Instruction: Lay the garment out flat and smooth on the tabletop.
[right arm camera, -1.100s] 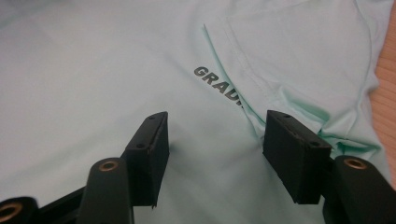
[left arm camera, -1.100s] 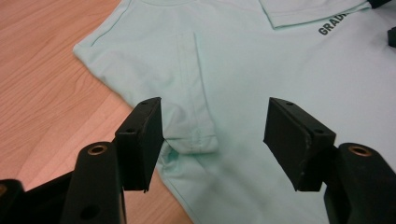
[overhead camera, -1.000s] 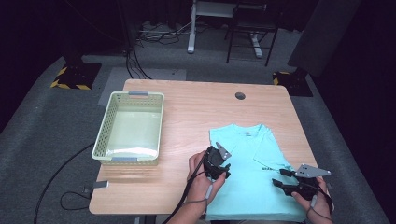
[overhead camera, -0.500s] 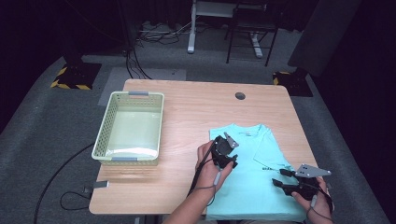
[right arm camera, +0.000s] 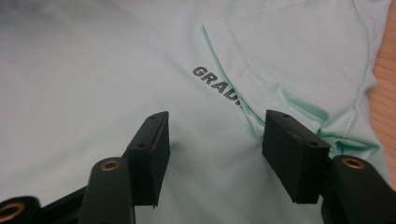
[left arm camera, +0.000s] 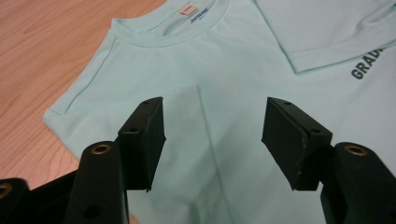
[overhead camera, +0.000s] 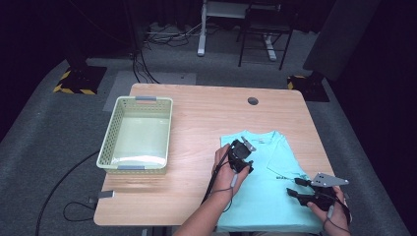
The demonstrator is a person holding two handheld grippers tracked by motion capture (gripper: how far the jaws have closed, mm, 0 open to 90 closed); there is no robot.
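The shirt (overhead camera: 268, 189) lies on the near right part of the worktop (overhead camera: 206, 118), chest up, with both sleeves already turned in over the front, so the folding looks started but far from done: the body is still at full length. The left gripper (overhead camera: 241, 156) hovers released over the collar end and the right gripper (overhead camera: 302, 189) released over the printed chest by the folded sleeve, neither grasping cloth. The basket (overhead camera: 113, 137) stands empty, well apart on the left.
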